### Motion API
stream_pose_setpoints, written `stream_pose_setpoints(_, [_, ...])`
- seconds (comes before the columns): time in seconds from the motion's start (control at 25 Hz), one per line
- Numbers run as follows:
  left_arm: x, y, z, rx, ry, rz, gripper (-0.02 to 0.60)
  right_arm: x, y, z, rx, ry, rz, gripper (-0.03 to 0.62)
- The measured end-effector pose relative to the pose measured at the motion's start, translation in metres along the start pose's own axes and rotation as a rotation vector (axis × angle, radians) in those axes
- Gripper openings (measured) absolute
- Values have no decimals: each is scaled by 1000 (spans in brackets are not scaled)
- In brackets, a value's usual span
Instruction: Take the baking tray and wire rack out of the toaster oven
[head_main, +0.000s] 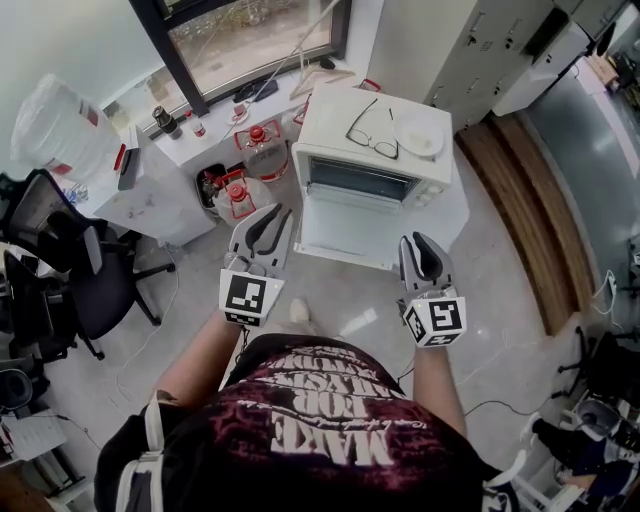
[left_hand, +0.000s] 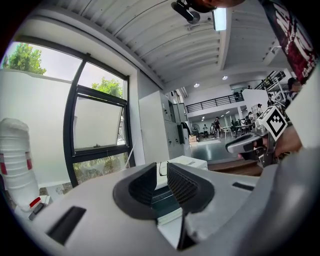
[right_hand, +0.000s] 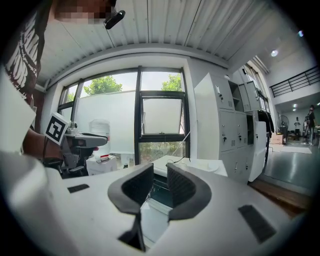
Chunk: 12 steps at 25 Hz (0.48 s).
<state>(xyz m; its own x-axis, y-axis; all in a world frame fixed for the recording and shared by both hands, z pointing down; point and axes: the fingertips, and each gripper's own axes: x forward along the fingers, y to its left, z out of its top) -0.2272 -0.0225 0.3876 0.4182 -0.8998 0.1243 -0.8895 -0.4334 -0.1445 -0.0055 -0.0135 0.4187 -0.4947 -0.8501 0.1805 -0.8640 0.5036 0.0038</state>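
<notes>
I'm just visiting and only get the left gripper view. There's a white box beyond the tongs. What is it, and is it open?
Observer: It's a toaster oven. The head view shows its door folded down, so it's open.
Visitor: Anything on top of it?
Observer: Next to the glasses sits a white plate that your view misses.
Visitor: Are the other tongs holding something?
Observer: No. The right tongs stand slightly apart with nothing between them.
</notes>
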Motion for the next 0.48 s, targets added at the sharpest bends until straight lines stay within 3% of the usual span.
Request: stream_pose_setpoints(0.48, [15, 46, -6, -7, -25, -63, 54, 37, 25, 3, 26, 9, -57, 80])
